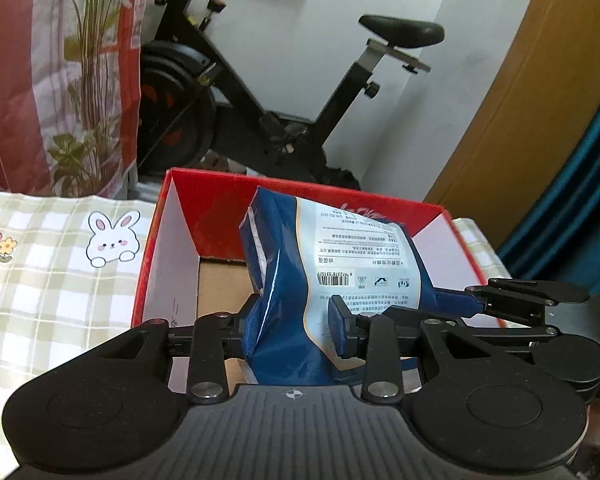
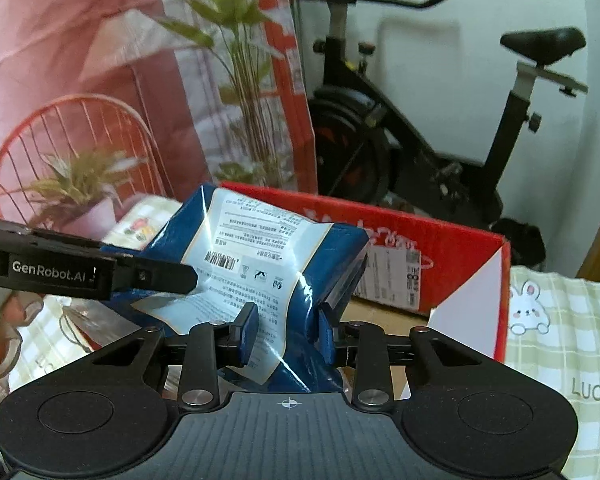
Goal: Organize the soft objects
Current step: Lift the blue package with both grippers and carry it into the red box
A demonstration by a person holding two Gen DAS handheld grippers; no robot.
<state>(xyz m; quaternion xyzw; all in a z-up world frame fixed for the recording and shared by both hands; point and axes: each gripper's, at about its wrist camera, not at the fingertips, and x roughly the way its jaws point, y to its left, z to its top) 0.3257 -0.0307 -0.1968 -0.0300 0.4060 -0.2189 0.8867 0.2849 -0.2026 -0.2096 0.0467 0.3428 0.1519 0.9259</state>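
A soft blue and white packet (image 1: 332, 264) with printed text and a barcode is held over the open red cardboard box (image 1: 260, 192). My left gripper (image 1: 296, 328) is shut on its near end. My right gripper (image 2: 286, 334) is shut on the same packet (image 2: 260, 248) from the other side. The right gripper (image 1: 520, 300) reaches in from the right in the left wrist view. The left gripper (image 2: 152, 278) reaches in from the left in the right wrist view. The red box (image 2: 440, 240) lies behind the packet, and its inside looks bare.
The box sits on a green checked cloth with a rabbit print (image 1: 60, 264). An exercise bike (image 1: 284, 92) stands behind it. A red and white plant-print curtain (image 1: 60, 72) hangs at the left. A wooden panel (image 1: 520, 112) is at the right.
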